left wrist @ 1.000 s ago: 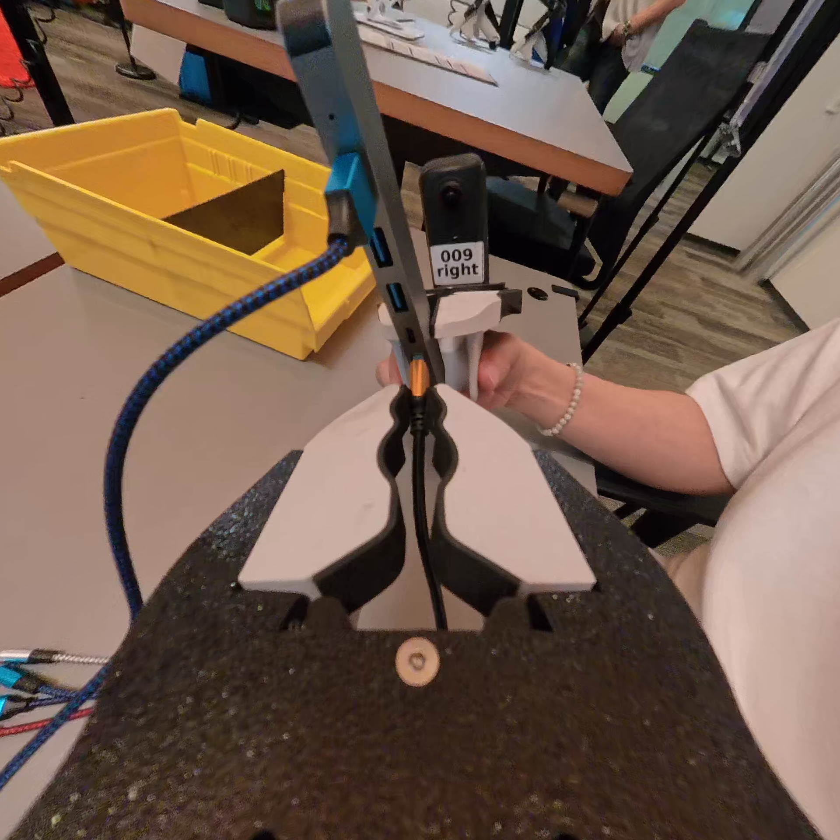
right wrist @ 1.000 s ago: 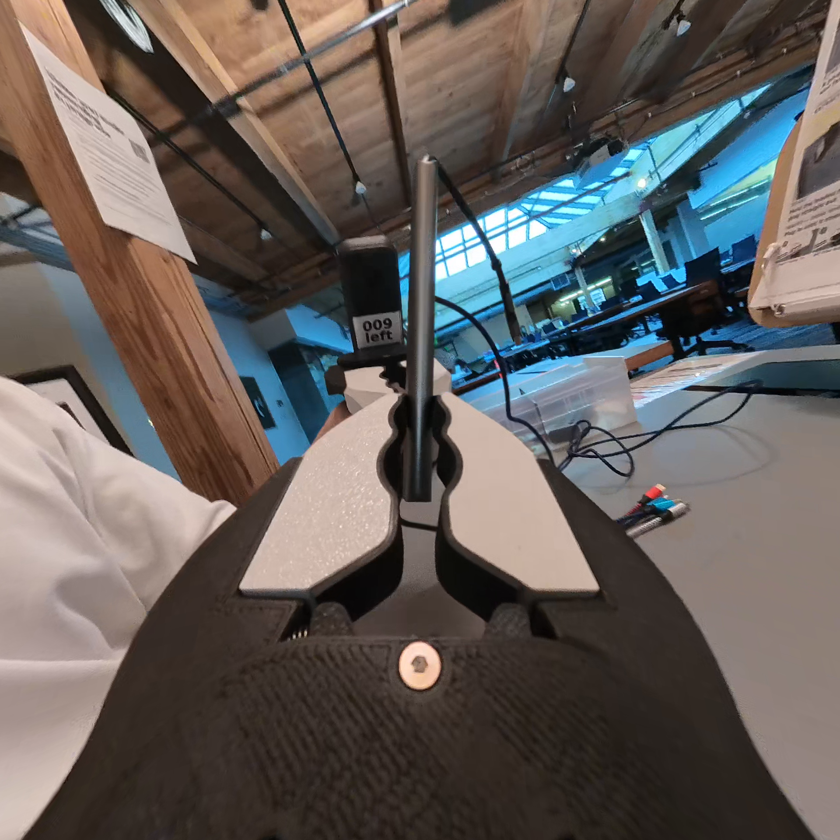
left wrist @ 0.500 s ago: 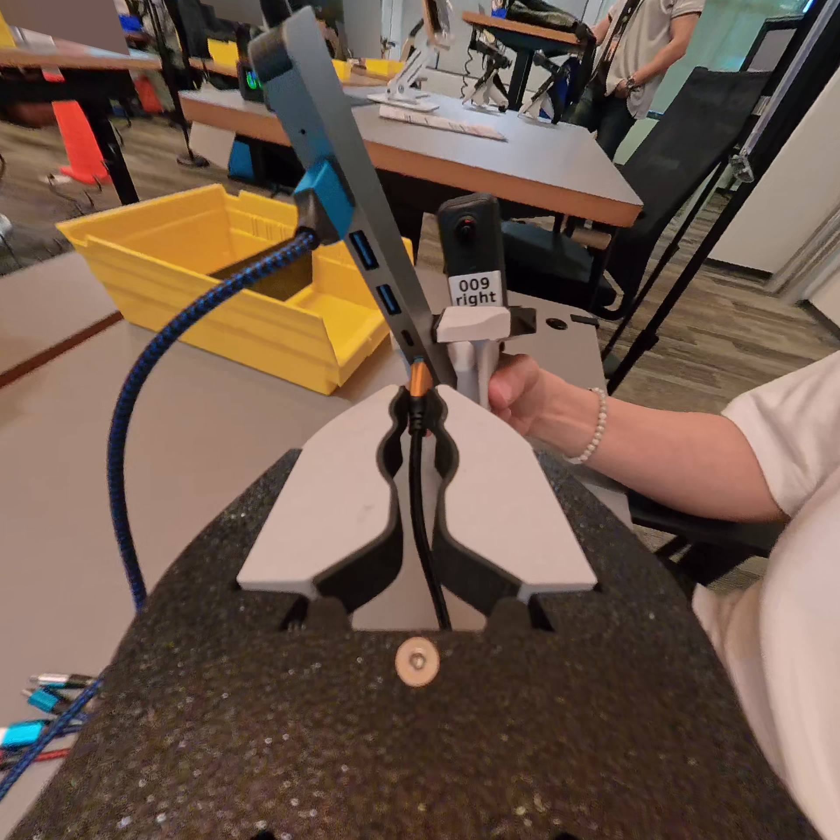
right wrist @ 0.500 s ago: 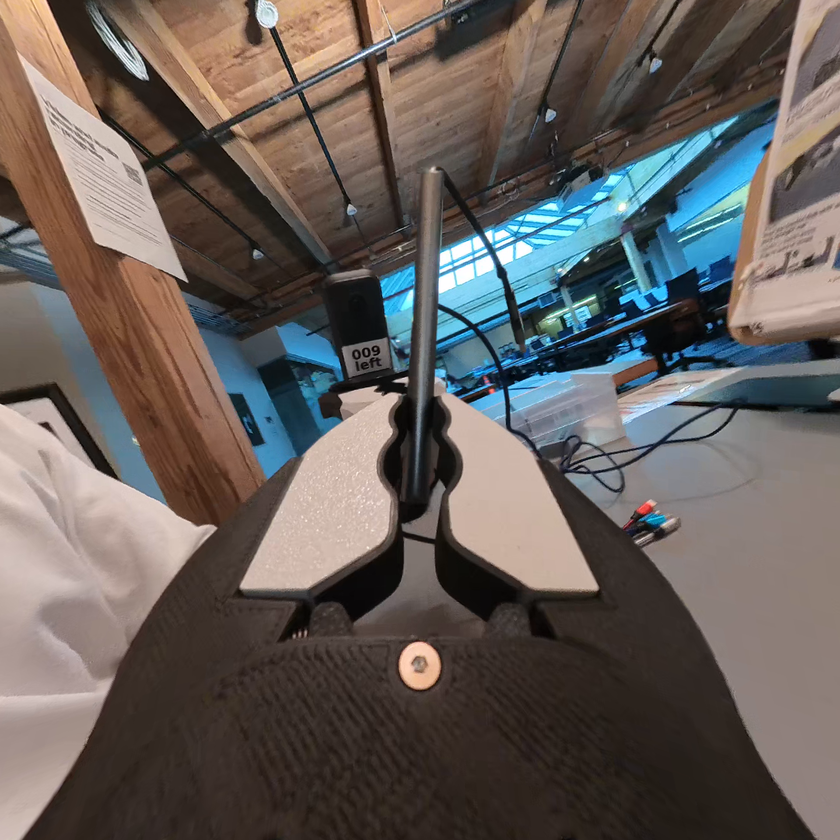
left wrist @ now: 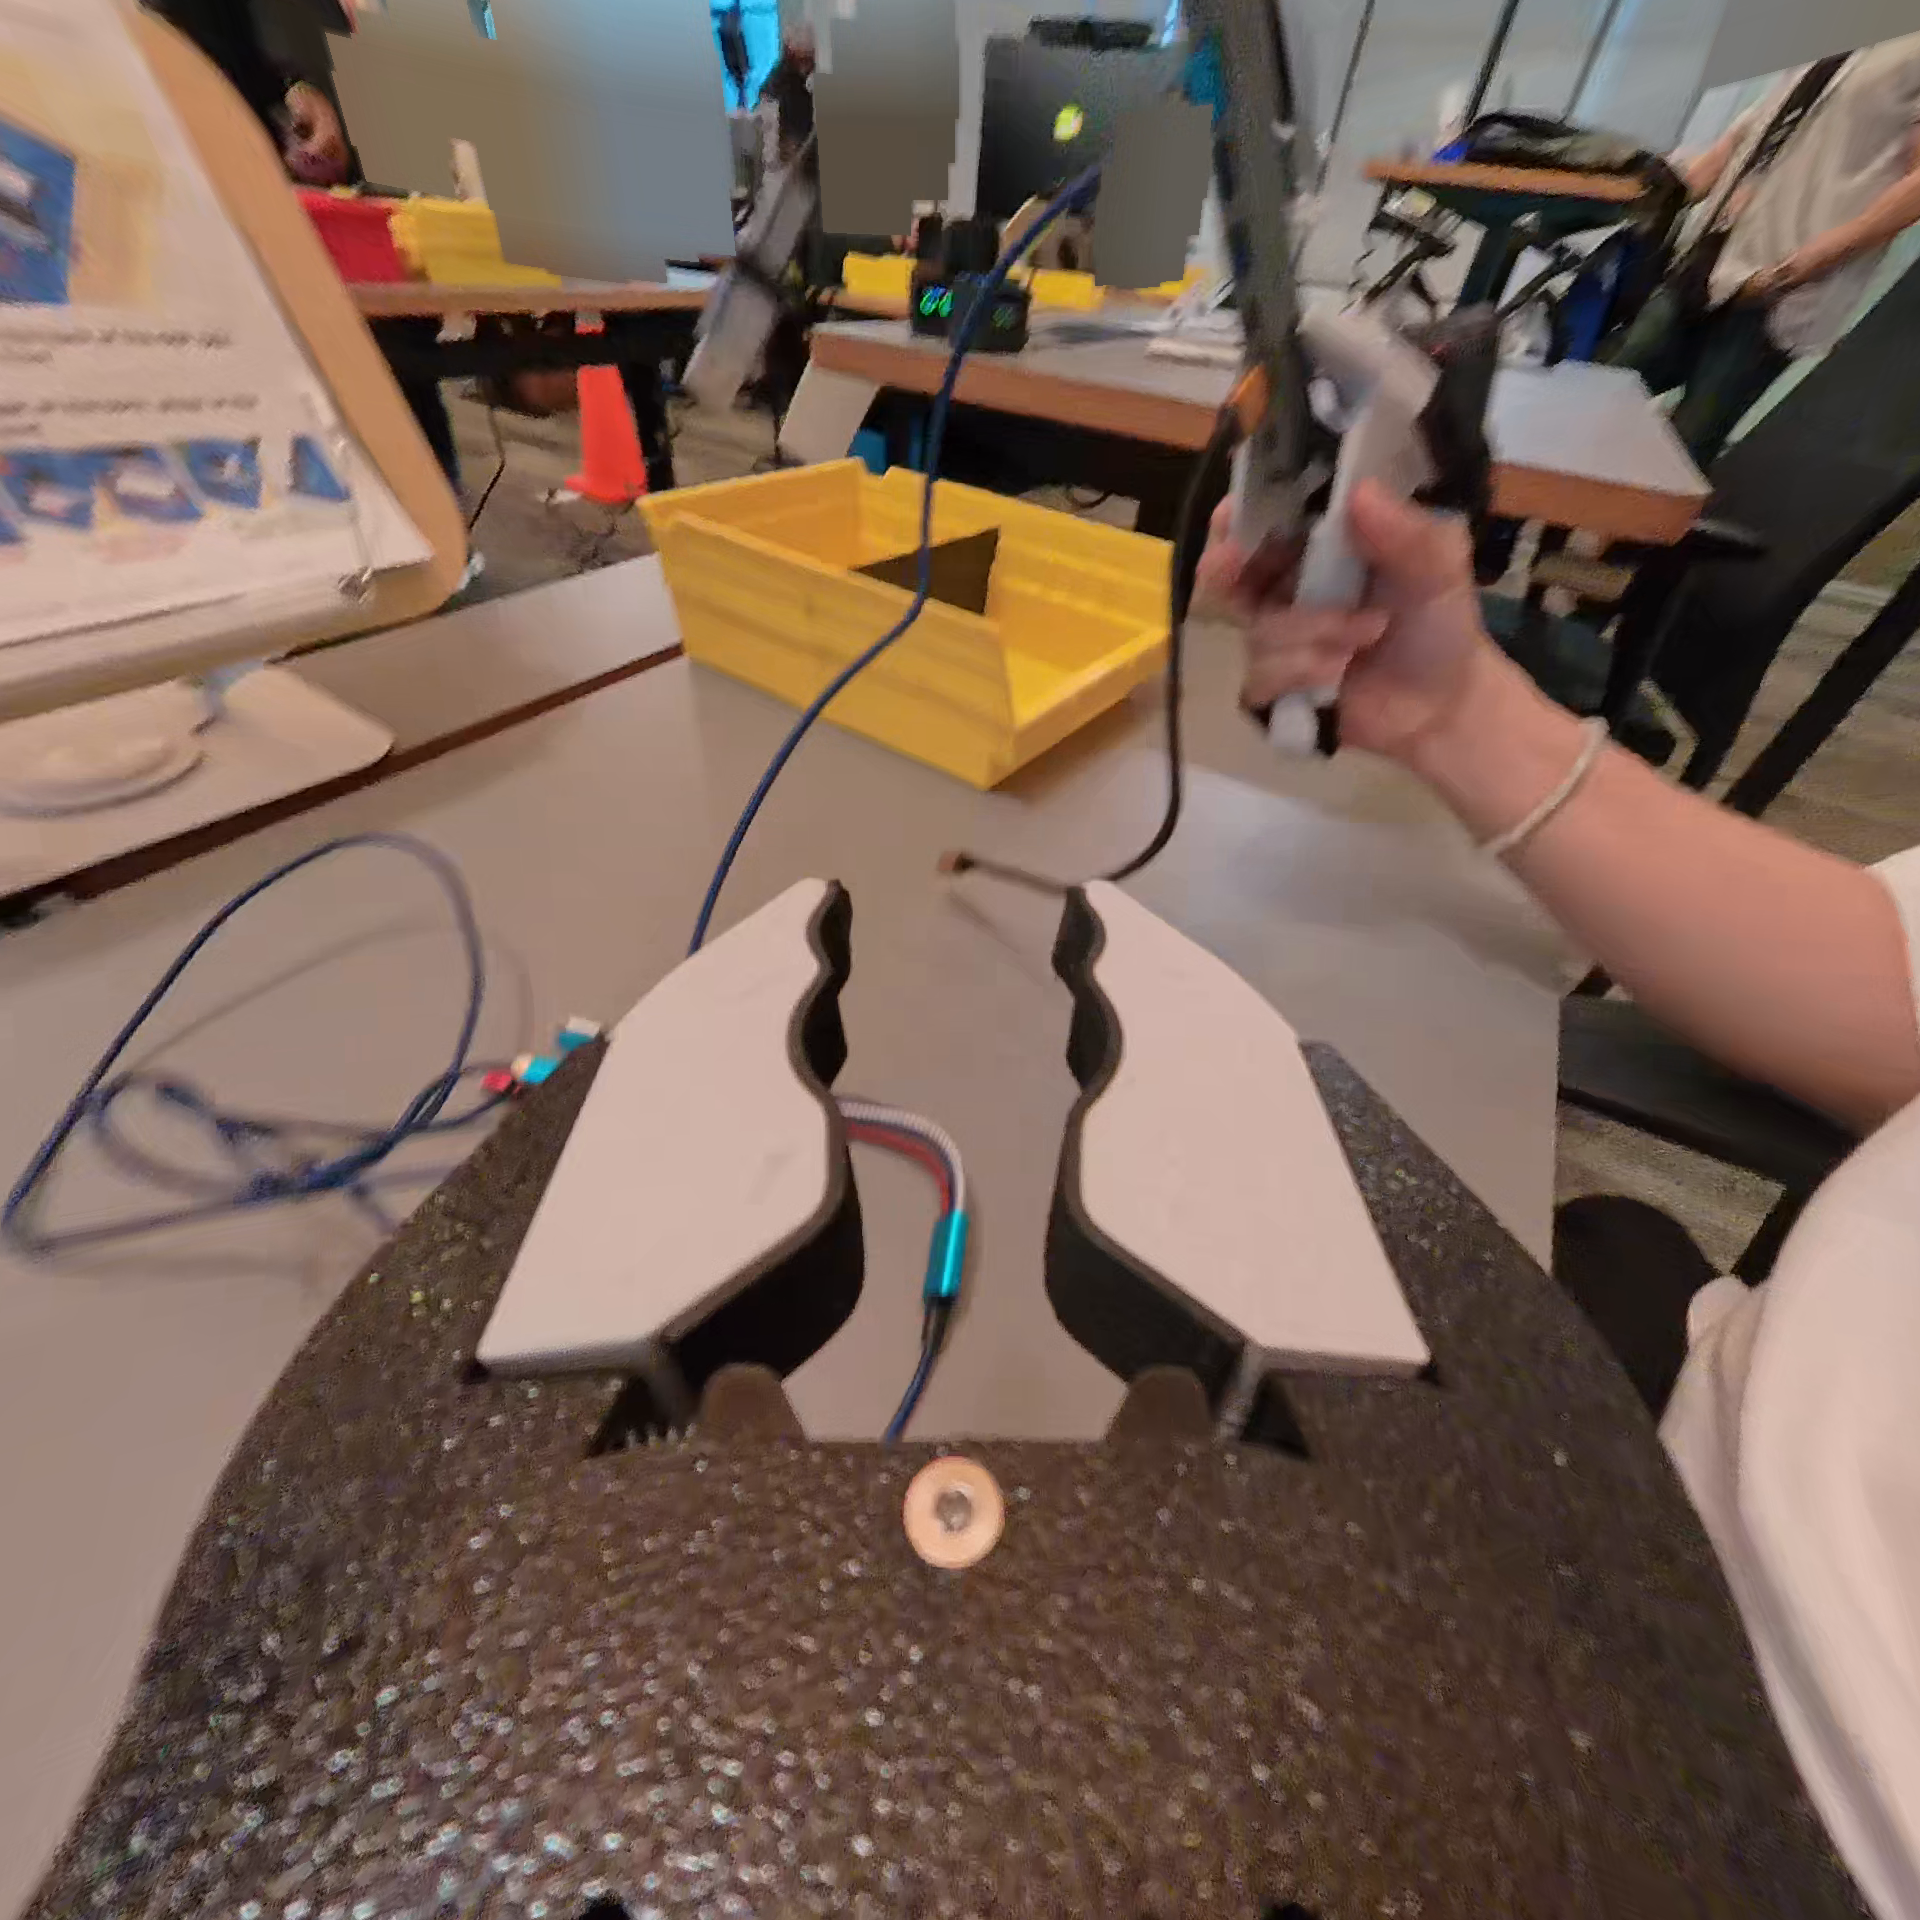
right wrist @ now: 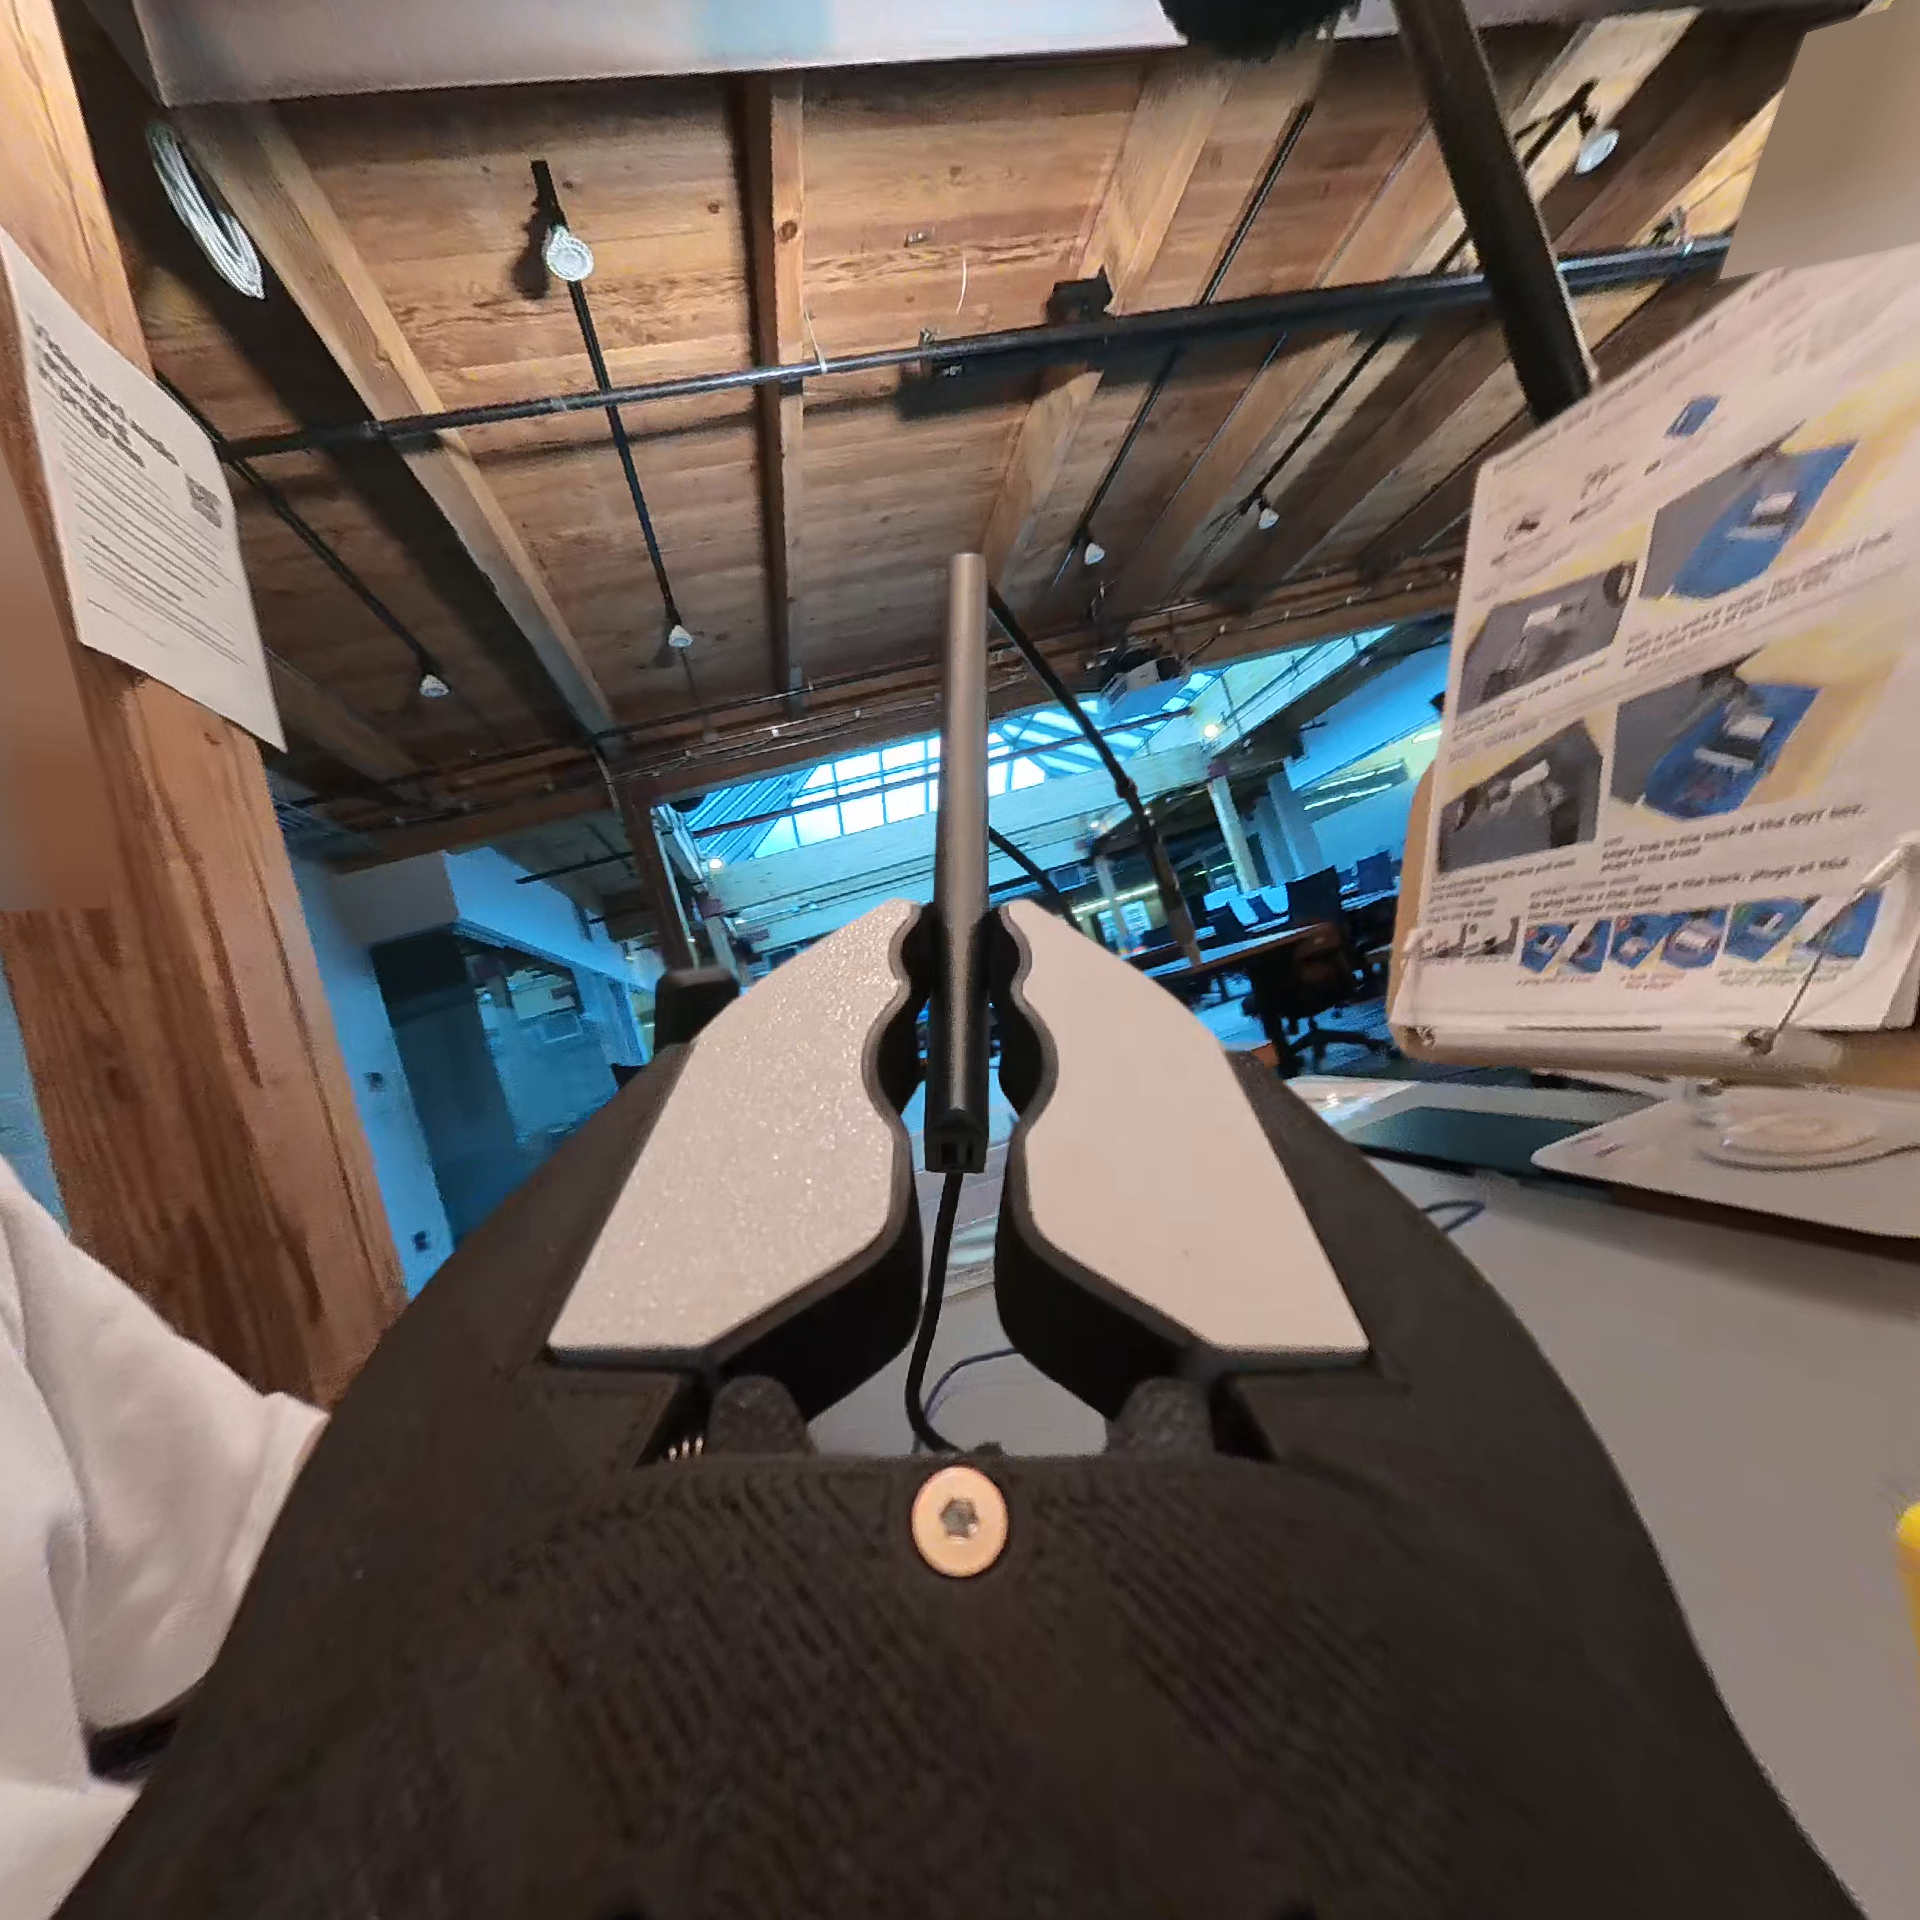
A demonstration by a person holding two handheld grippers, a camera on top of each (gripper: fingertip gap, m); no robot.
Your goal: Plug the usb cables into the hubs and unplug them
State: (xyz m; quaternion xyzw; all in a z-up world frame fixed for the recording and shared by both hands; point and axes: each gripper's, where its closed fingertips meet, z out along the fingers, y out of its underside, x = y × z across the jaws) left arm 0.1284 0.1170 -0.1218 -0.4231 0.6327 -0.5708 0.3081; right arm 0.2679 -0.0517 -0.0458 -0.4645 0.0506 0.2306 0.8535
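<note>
My right gripper (right wrist: 961, 920) is shut on a slim grey hub (right wrist: 961, 790) and holds it upright, edge-on. In the left wrist view the hub (left wrist: 1252, 260) is raised at the upper right, blurred, with the right gripper (left wrist: 1283, 457) in a hand. A blue braided cable (left wrist: 831, 707) and a black cable (left wrist: 1174, 675) with an orange plug (left wrist: 1247, 393) hang from the hub. My left gripper (left wrist: 945, 914) is open and empty, low over the grey table (left wrist: 623, 810). A teal plug (left wrist: 945, 1257) lies on the table between its fingers.
A yellow bin (left wrist: 831, 623) stands on the table behind the cables. A document stand (left wrist: 156, 312) is at the far left and shows at the right in the right wrist view (right wrist: 1662, 675). Loose plugs (left wrist: 551, 1049) and blue cable loops (left wrist: 260, 1039) lie at the left. A wooden post (right wrist: 156, 935) stands left. Tip to tip, the grippers are about 25 cm apart.
My left gripper has let go of the black cable's orange plug, opened, and drawn back down toward the table. The orange plug stays at the hub. The right gripper still holds the hub.
</note>
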